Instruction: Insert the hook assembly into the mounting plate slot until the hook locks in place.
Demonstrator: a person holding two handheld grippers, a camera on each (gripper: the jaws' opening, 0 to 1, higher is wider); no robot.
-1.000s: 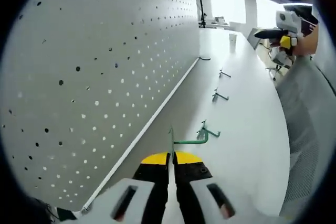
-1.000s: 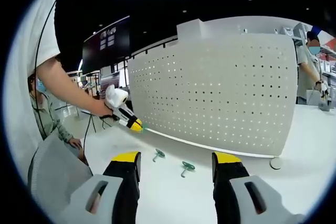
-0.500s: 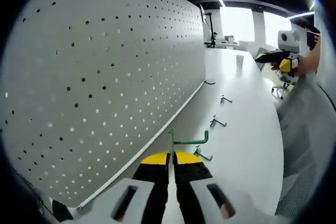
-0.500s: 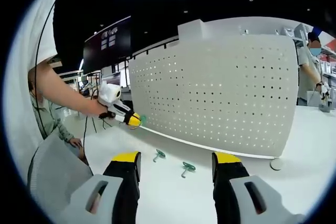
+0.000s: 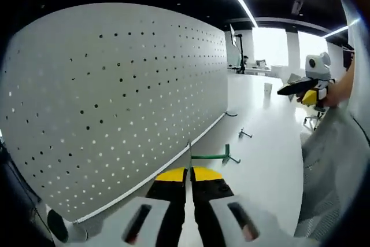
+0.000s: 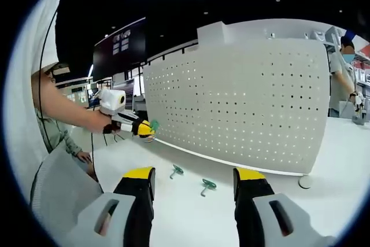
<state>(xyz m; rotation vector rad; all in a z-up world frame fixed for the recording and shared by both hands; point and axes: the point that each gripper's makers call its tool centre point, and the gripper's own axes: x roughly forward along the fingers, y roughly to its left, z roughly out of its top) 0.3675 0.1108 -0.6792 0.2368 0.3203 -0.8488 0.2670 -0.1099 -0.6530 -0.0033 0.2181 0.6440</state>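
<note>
My left gripper [image 5: 189, 173] is shut on a green hook [image 5: 209, 156], whose thin bar sticks out to the right with an upturned end. It hangs above the white table, close in front of the white pegboard [image 5: 115, 96]. In the right gripper view the same left gripper [image 6: 143, 127] shows in a person's hand near the pegboard's [image 6: 243, 102] left end, the hook a green speck at its tip. My right gripper [image 6: 193, 180] is open, with nothing between its jaws, and stays back from the board. It also appears in the left gripper view [image 5: 306, 88].
Two loose green hooks [image 6: 175, 170] [image 6: 206, 185] lie on the white table [image 6: 324, 160] before the board. Another hook [image 5: 245, 134] lies farther along. The board stands on a round foot [image 6: 304, 181]. A person [image 6: 342, 79] stands at the far right.
My left gripper has risen and tilted up with the hook, so the pegboard now faces it more squarely. The right gripper has stayed still and open.
</note>
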